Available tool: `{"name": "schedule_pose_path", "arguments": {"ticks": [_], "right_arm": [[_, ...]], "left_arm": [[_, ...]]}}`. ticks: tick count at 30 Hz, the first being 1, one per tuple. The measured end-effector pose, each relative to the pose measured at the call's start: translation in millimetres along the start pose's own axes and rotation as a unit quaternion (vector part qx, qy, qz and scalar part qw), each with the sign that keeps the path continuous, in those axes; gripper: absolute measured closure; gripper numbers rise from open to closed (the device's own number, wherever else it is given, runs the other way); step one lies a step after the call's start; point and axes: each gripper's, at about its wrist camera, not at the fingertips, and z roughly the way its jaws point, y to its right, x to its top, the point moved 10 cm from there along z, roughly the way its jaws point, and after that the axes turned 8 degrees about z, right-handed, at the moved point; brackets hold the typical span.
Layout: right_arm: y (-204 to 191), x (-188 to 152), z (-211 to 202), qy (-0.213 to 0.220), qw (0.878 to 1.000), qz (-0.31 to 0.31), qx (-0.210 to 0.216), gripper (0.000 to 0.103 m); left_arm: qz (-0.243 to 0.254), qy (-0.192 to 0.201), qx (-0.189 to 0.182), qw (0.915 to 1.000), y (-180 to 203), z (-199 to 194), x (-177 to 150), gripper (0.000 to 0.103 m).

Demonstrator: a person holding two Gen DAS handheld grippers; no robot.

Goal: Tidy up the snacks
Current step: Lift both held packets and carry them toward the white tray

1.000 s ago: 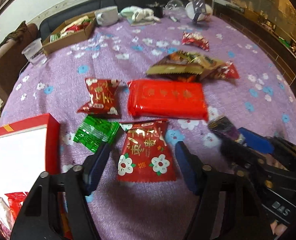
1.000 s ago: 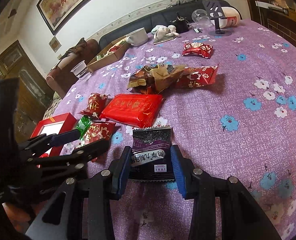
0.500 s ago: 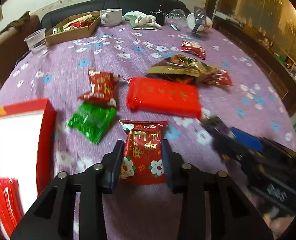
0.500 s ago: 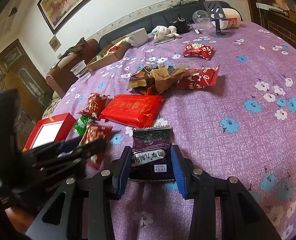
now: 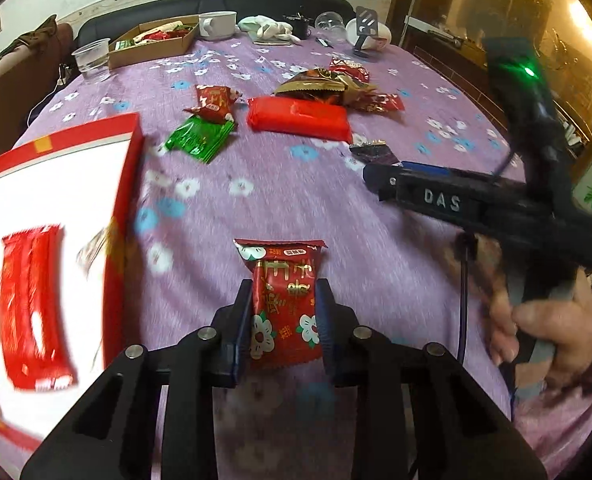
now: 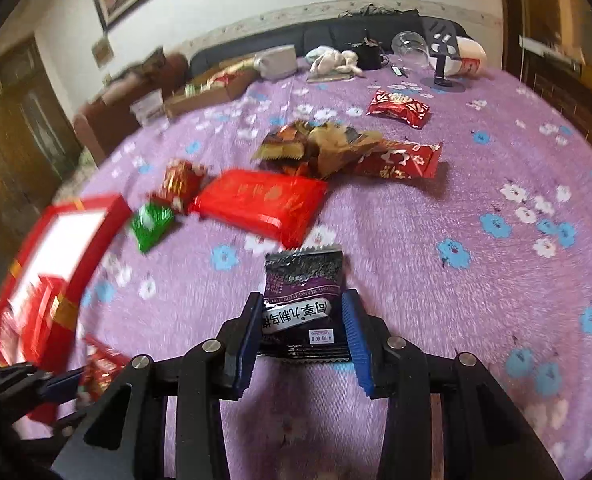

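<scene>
The left gripper [image 5: 284,312] is pinching a red flowered snack packet [image 5: 283,304] beside the red box [image 5: 126,184]; the right gripper [image 6: 302,328] is gripping a dark packet [image 6: 302,300] above the desk [image 6: 436,208].

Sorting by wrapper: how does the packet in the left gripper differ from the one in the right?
The left gripper holds a red flower-printed snack packet; the right gripper holds a dark purple-black snack packet with a white label band. Both are small, sealed and clamped between jaws.

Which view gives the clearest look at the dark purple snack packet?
The right wrist view: the dark purple snack packet sits centred between the right gripper fingers, its label readable. The left wrist view shows only a corner of it beyond that gripper.
</scene>
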Motion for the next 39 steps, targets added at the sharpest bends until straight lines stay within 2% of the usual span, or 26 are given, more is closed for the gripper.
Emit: {"name": "schedule_pose_path", "arguments": {"ticks": [3,7,15,19,20,22,26,28,30,37,39], "right_arm": [[-3,-11,-6,-0.014,1.000,0.004,-0.001,0.061],[-12,-31,-16,-0.023,0.999,-0.026,-0.019,0.062],[-33,-73,-43,-0.068,0.997,-0.013,0.043,0.063],[-41,-89,-52,-0.072,0.996,-0.023,0.044,0.063],[-43,-93,-55,-0.071,0.996,-0.030,0.041,0.063],[-46,-100,-59,-0.072,0.996,-0.036,0.045,0.064],[-52,-109,-67,-0.076,0.995,-0.032,0.063,0.064],[-55,-111,-67,-0.078,0.994,-0.039,0.059,0.064],[-56,-112,-65,-0.073,0.995,-0.048,0.051,0.063],[-60,-114,-64,-0.052,0.995,-0.076,0.041,0.060],[-60,-114,-64,-0.044,0.995,-0.080,0.047,0.060]], "left_arm": [[-0.006,0.005,-0.006,1.0000,0,-9,-13,0.076],[-0.010,0.009,-0.013,0.9998,3,-21,-31,0.076],[-0.020,0.016,-0.030,0.9992,3,-39,-55,0.077],[-0.024,0.030,-0.036,0.9986,2,-51,-61,0.079],[-0.024,0.032,-0.038,0.9985,2,-54,-62,0.081],[-0.024,0.030,-0.043,0.9983,3,-55,-65,0.094],[-0.026,0.031,-0.053,0.9978,2,-54,-67,0.094],[-0.024,0.013,-0.056,0.9981,1,-46,-70,0.092],[-0.044,0.013,-0.065,0.9969,-1,-44,-69,0.092],[-0.065,0.009,-0.078,0.9948,4,-36,-59,0.054],[-0.059,0.010,-0.061,0.9963,3,-31,-53,0.053]]}}
